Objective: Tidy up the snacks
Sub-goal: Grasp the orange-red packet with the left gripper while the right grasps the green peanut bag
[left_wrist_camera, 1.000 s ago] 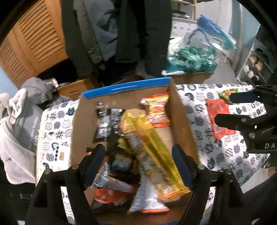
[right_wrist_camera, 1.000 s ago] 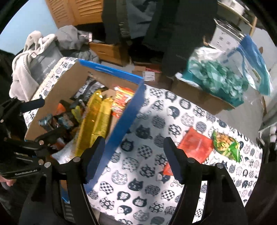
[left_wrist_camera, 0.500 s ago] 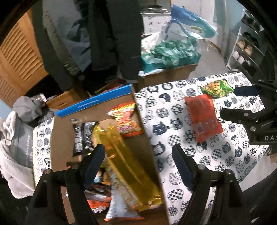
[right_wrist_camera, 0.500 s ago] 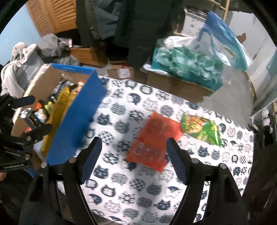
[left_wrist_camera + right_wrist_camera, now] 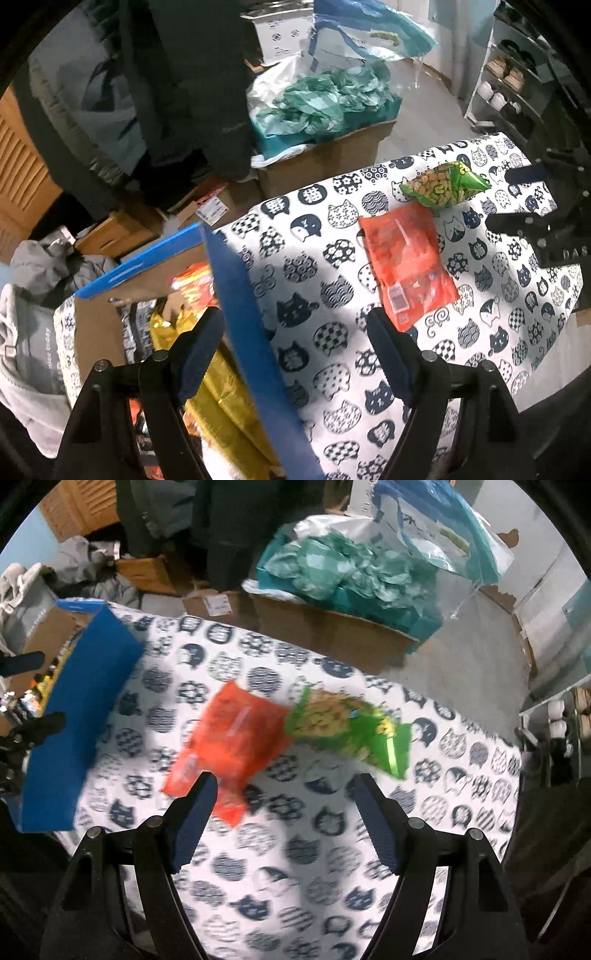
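My left gripper (image 5: 295, 354): fingers spread wide, empty, straddling the blue wall of the snack box (image 5: 243, 314) at lower left of its frame; yellow packets (image 5: 221, 402) lie inside. My right gripper (image 5: 282, 821): fingers likewise apart, nothing held, above the cat-print tablecloth (image 5: 295, 878). Centre frame, an orange packet (image 5: 236, 742) lies flat, a green snack bag (image 5: 351, 731) just beside it, possibly touching; the view is blurred.

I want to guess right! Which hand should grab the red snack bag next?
Probably the right gripper: it is open, and the red snack bag lies just ahead of its fingers. The left gripper, also open, straddles the blue box wall.
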